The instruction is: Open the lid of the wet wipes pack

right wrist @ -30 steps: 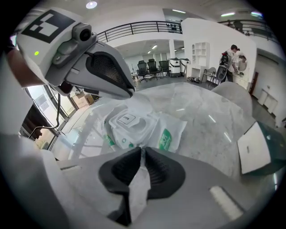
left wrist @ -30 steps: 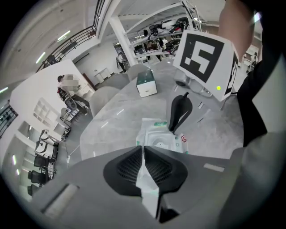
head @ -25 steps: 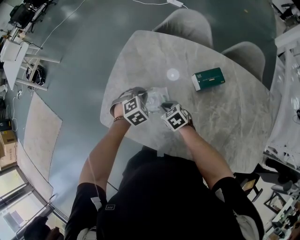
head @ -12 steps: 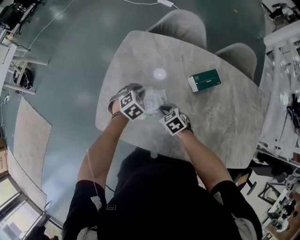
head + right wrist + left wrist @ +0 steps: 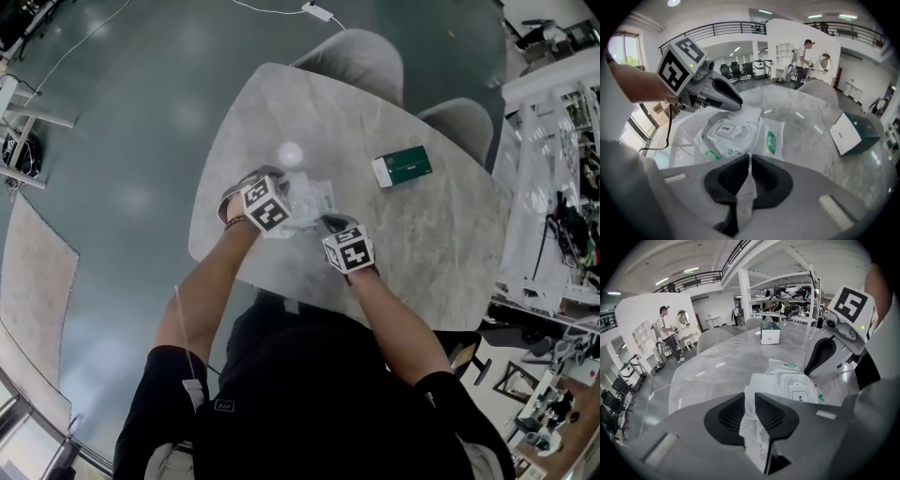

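Observation:
The white wet wipes pack (image 5: pixel 310 198) lies on the marble table (image 5: pixel 441 244), and its closed flip lid (image 5: pixel 725 128) carries an "OPEN" label. My left gripper (image 5: pixel 750 401) is at the pack's left end. Its jaws are opening, and a fold of the pack's film (image 5: pixel 751 427) sits loose in the gap between them. My right gripper (image 5: pixel 750 164) is shut on the film at the pack's (image 5: pixel 768 140) near edge. In the head view the left gripper (image 5: pixel 289 202) and right gripper (image 5: pixel 330 223) flank the pack. The lid (image 5: pixel 802 392) lies flat.
A dark green box (image 5: pixel 403 165) stands on the table beyond the pack to the right. Two grey chairs (image 5: pixel 361 52) are tucked in at the far side. A person (image 5: pixel 665 331) stands at a white shelf in the background. White racks (image 5: pixel 553 187) line the right.
The left gripper has shifted a little along the pack's left end. The right gripper has stayed at the pack's near edge. The head view has drifted.

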Demonstrator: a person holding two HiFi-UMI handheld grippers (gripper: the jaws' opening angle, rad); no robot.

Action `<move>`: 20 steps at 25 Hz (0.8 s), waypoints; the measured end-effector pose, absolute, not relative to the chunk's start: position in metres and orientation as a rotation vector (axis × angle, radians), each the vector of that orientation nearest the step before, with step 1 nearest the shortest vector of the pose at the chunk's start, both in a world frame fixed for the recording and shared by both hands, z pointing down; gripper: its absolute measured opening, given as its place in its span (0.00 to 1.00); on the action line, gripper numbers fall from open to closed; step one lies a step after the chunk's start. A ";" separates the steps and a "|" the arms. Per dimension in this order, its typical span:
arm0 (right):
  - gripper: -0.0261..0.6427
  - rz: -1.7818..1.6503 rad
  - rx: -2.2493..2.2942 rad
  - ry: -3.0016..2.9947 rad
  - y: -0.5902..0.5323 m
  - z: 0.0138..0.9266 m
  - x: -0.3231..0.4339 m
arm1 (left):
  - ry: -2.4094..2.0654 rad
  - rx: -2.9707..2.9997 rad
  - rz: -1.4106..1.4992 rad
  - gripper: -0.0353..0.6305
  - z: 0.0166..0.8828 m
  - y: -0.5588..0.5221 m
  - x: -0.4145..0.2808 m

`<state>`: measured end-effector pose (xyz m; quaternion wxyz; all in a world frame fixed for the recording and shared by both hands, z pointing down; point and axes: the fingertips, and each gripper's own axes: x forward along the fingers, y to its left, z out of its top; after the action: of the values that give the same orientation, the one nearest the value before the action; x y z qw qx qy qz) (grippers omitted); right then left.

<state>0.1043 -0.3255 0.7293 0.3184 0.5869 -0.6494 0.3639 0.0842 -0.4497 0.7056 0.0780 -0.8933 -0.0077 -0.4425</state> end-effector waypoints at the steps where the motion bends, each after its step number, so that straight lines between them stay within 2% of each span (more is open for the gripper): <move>1: 0.07 0.965 1.575 -1.717 -0.323 0.727 0.105 | -0.005 -2.692 -1.303 0.17 0.701 -0.451 0.081; 12: 0.06 0.974 1.810 -1.827 -0.284 0.682 0.136 | 0.284 -2.907 -1.102 0.16 0.624 -0.436 0.026; 20: 0.05 0.867 1.862 -2.062 -0.257 0.612 0.158 | 0.587 -3.105 -0.850 0.14 0.556 -0.382 0.025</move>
<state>0.1577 -0.2568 0.6117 0.1152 0.6355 -0.7038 0.2959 0.0253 -0.3816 0.5559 -0.0653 -0.9468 0.1790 -0.2593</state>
